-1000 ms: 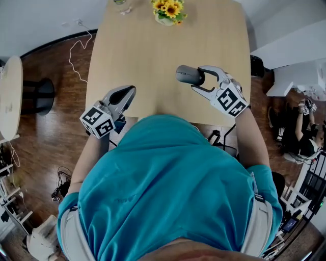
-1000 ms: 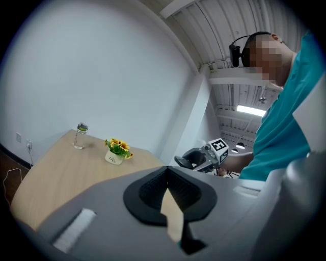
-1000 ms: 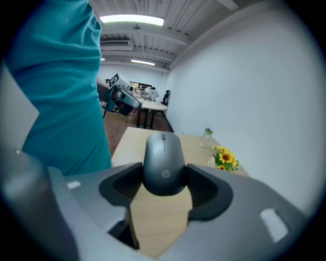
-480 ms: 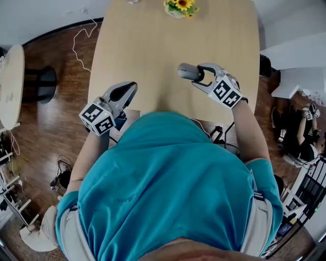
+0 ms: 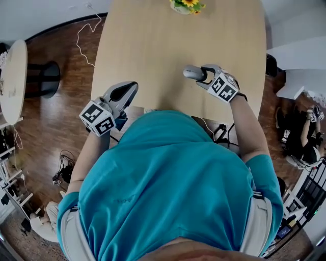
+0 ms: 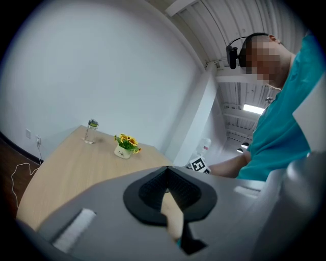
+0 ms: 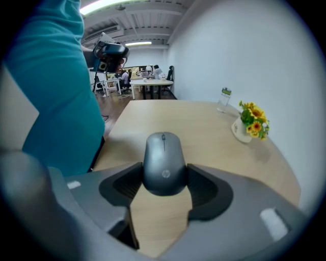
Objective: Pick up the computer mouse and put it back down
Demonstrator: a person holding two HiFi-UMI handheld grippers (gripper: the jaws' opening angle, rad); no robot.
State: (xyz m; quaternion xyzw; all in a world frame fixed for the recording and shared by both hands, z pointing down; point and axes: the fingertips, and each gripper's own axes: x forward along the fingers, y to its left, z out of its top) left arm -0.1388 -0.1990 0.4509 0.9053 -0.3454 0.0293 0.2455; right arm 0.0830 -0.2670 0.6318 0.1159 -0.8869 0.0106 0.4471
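A dark grey computer mouse (image 7: pixel 163 163) sits clamped between the black pads of my right gripper (image 7: pixel 164 179), buttons up and its nose pointing away from me. From the head view the mouse (image 5: pixel 192 73) hangs low over the near right part of the light wooden table (image 5: pixel 153 46), with the right gripper (image 5: pixel 199 76) angled down at it. Whether the mouse touches the wood I cannot tell. My left gripper (image 5: pixel 128 90) hovers at the table's near left edge, jaws together and holding nothing (image 6: pixel 167 189).
A small pot of yellow flowers (image 5: pixel 187 5) (image 7: pixel 249 125) stands at the table's far end, with a clear bottle (image 7: pixel 224 99) (image 6: pixel 90 131) near it. Dark wood floor with a white cable (image 5: pixel 84 38) lies to the left. A round side table (image 5: pixel 12 81) stands far left.
My right gripper has sunk toward the tabletop with the mouse still in it, tipping further down. The left gripper has stayed where it was.
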